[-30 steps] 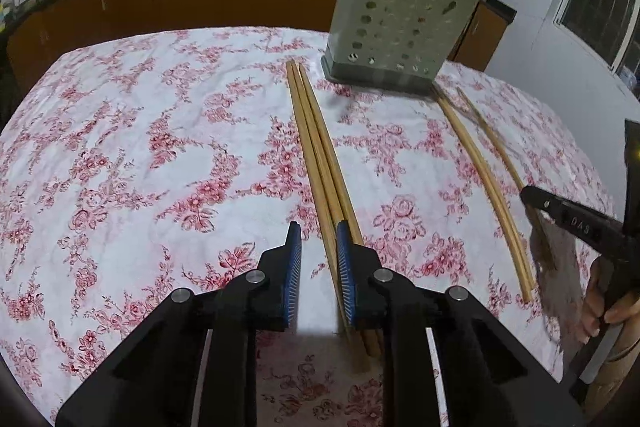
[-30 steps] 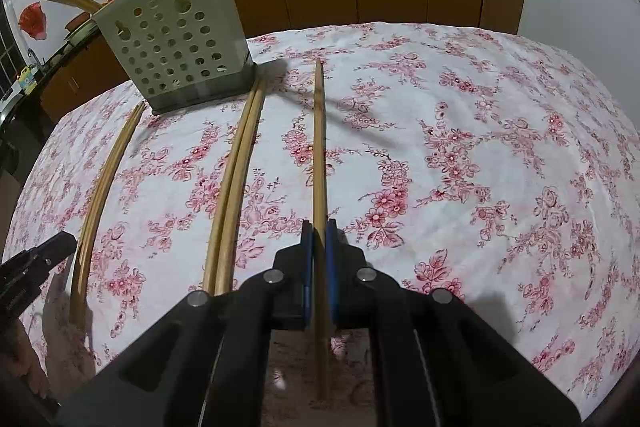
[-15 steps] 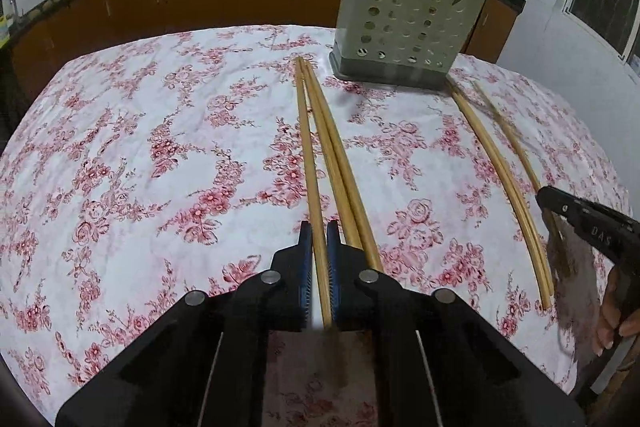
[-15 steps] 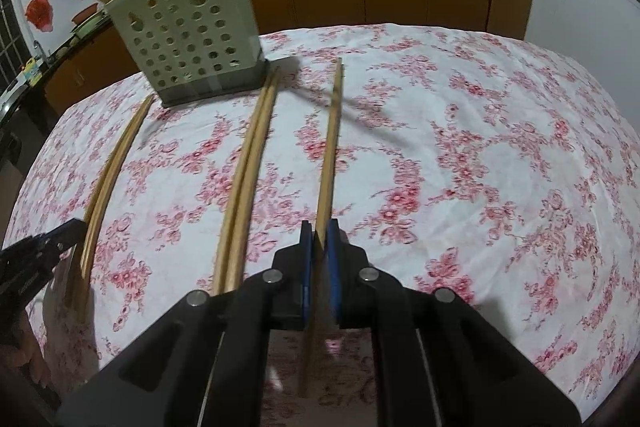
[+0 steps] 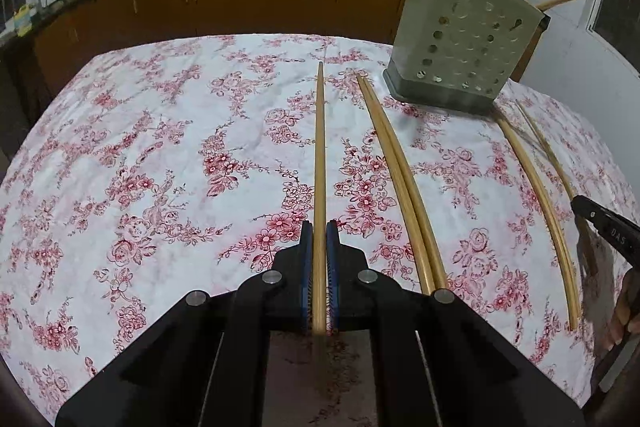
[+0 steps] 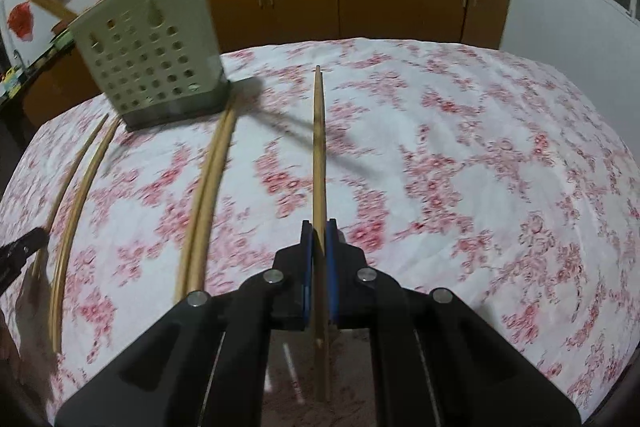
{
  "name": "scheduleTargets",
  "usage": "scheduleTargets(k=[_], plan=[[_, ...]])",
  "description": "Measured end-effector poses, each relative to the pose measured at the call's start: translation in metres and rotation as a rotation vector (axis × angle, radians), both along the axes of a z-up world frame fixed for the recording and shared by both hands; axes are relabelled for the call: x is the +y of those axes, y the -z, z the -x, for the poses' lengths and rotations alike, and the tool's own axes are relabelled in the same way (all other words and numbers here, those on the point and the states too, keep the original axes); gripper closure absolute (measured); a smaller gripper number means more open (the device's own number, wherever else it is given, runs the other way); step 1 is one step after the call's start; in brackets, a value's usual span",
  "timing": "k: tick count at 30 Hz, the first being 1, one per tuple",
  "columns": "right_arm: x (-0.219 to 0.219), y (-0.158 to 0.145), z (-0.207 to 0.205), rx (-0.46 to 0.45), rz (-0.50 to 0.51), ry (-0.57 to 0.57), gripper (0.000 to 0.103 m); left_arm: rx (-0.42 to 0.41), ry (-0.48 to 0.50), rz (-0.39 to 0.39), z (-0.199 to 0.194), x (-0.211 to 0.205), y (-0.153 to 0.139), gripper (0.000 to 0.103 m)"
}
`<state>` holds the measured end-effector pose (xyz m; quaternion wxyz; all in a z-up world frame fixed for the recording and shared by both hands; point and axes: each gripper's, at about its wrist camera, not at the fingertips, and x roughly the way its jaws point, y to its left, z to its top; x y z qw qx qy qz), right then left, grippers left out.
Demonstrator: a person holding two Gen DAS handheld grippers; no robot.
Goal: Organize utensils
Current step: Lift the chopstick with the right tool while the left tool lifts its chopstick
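My left gripper (image 5: 319,227) is shut on a long wooden chopstick (image 5: 319,155) and holds it above the floral tablecloth (image 5: 160,155). My right gripper (image 6: 319,227) is shut on another wooden chopstick (image 6: 318,147), also lifted off the cloth. A pale green perforated utensil holder (image 5: 460,43) stands at the far right of the table with chopsticks sticking out of it; it also shows in the right wrist view (image 6: 156,55) at the far left. A pair of chopsticks (image 5: 400,179) lies on the cloth to the right of my left gripper.
Two more chopsticks (image 5: 536,195) lie further right, near the other gripper's tip (image 5: 608,227). In the right wrist view a pair (image 6: 208,187) and two single sticks (image 6: 72,195) lie on the left. Brown cabinets (image 5: 240,3) stand behind the table.
My left gripper closed on one chopstick of the group and lifted it clear to the left. My right gripper kept its chopstick and raised it off the cloth.
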<state>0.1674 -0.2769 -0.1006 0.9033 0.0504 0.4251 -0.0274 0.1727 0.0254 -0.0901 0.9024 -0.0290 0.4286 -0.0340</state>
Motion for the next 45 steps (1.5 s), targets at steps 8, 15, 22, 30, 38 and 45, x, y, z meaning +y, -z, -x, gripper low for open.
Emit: scheduleTargets(k=[8, 15, 22, 30, 38, 45], plan=[[0.000, 0.001, 0.000, -0.004, -0.001, 0.001, 0.094, 0.002, -0.002, 0.030, 0.000, 0.004, 0.000, 0.095], [-0.003, 0.001, 0.000, -0.005, -0.023, 0.003, 0.094, 0.003, -0.004, 0.039, 0.000, 0.003, 0.000, 0.095], [-0.002, 0.001, 0.003, -0.006, -0.030, 0.005, 0.094, 0.004, -0.006, 0.042, 0.000, 0.002, 0.000, 0.095], [-0.003, 0.001, 0.010, -0.005, -0.042, -0.007, 0.094, 0.004, 0.015, -0.002, 0.008, -0.003, 0.000, 0.095], [-0.002, 0.001, 0.012, -0.004, -0.037, -0.007, 0.094, 0.004, 0.014, -0.004, 0.010, -0.003, 0.000, 0.095], [-0.010, -0.018, 0.017, -0.057, -0.048, 0.000, 0.095, -0.025, 0.025, 0.011, 0.011, 0.001, -0.013, 0.096]])
